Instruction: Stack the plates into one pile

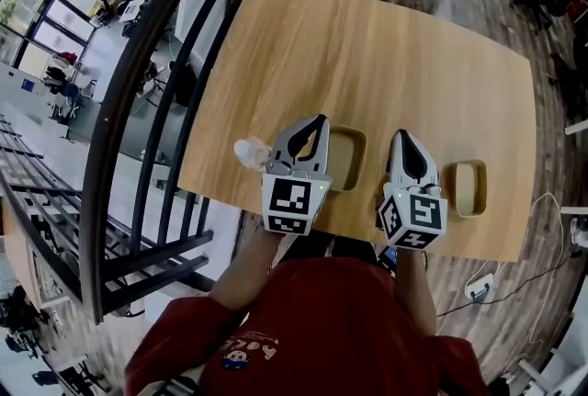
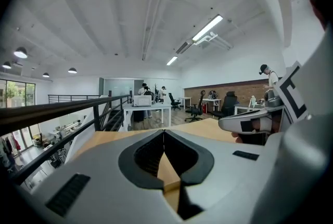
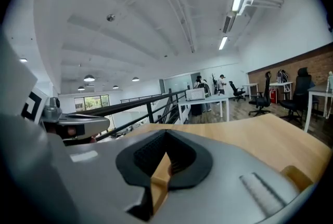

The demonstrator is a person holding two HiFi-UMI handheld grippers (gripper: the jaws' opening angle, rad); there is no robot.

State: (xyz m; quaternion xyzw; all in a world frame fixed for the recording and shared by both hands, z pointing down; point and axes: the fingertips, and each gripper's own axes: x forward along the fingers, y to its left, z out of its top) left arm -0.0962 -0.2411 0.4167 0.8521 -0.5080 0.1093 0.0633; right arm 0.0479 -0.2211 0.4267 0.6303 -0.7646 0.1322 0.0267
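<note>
Two tan, rounded-square plates lie on the wooden table (image 1: 386, 54) near its front edge. One plate (image 1: 347, 157) sits between the grippers, partly hidden under my left gripper (image 1: 321, 119). The other plate (image 1: 469, 188) lies just right of my right gripper (image 1: 401, 135), and its rim (image 3: 296, 176) shows at the lower right of the right gripper view. Both grippers hang over the table's front part, pointing away from the person. The left gripper (image 2: 164, 132) is shut with nothing between its jaws. The right gripper (image 3: 166, 132) is likewise shut and holds nothing.
A crumpled white object (image 1: 250, 151) lies on the table left of the left gripper. A black railing (image 1: 165, 109) runs along the table's left side, with a drop to a lower floor beyond. White desks (image 2: 148, 111) and office chairs (image 3: 260, 101) stand far behind.
</note>
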